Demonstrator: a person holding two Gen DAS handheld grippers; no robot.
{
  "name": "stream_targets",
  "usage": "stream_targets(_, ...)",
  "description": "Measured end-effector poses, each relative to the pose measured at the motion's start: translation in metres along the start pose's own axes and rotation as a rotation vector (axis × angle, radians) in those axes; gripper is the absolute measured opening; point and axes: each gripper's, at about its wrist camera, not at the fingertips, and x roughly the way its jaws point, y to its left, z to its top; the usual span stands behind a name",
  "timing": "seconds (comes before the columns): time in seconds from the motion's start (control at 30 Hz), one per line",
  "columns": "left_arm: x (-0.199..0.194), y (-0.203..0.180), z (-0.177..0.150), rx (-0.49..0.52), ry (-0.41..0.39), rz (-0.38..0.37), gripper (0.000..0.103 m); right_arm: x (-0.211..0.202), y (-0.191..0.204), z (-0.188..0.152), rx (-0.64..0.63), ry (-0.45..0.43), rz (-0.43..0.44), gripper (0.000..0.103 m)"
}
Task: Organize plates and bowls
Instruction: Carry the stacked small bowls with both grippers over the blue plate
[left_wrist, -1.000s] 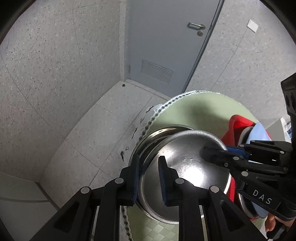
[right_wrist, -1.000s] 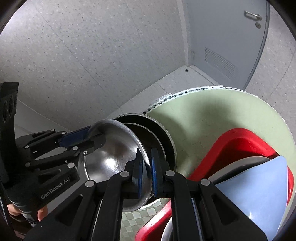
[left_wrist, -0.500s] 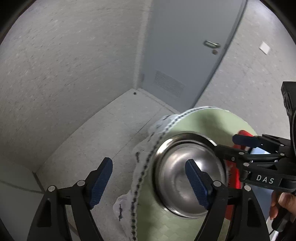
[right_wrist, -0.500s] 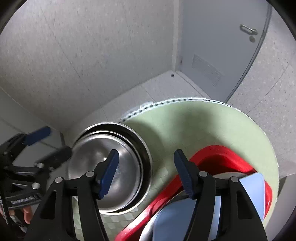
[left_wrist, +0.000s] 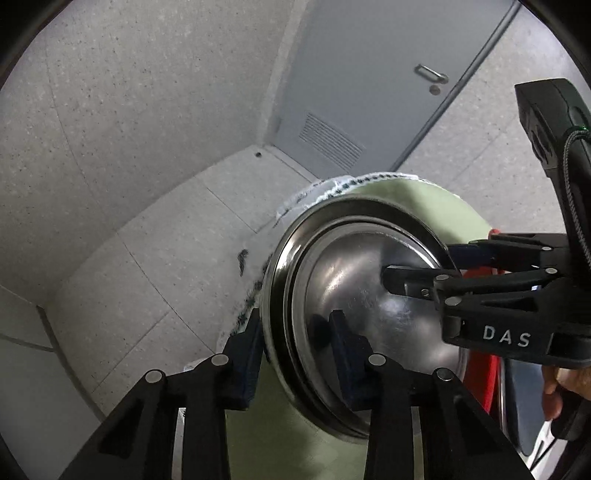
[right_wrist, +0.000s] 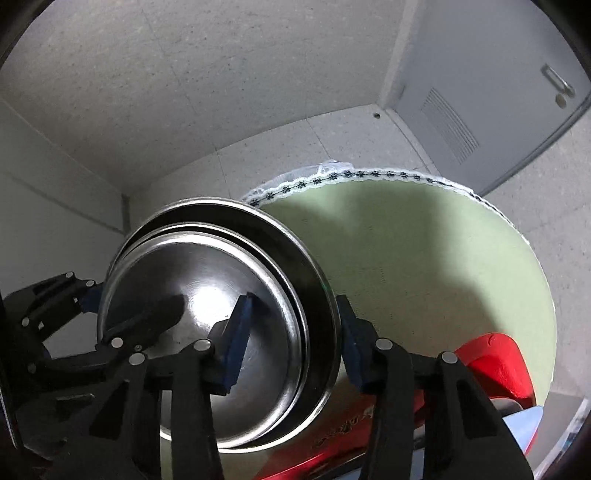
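nested steel bowls (left_wrist: 351, 266), smaller inside larger, at the near edge of the round bench (right_wrist: 424, 240) with its green cloth and lace trim. we see the stack from either side. the left claw (left_wrist: 297, 332) straddles the rims on its own side, one pad outside the larger bowl and the other down inside the smaller. the right claw (right_wrist: 293, 317) does the same on the opposite side, mirrored. both claws point steeply down, so the pads meet the walls of the bowls rather than the thin lips.

the jaws of both claws have just been closing, with the two rims between them. they stand part-way in, but we cannot tell whether the pads already press on the metal. taking both rims in one bite on opposite sides suggests that we mean to move the pair as one stack, kept level by two holds.

beside the bowls a red tub (right_wrist: 495, 354) holds a pale blue plate (right_wrist: 524, 417), which we judge not yet sorted. a hand (left_wrist: 565, 384) grips the right claw's handle at the edge of the left view.
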Motion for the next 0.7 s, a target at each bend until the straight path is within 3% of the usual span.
stream_targets(0.17, -0.003, 0.01, -0.004, -0.056, -0.008, -0.017, 0.031, -0.012, -0.013, -0.007, 0.05, -0.046, 0.075, 0.031)
stream_targets(0.7, -0.053, -0.001, -0.054, -0.141, -0.079, 0.004, 0.031, -0.04, -0.002, -0.023, -0.041, -0.152, 0.113, 0.03)
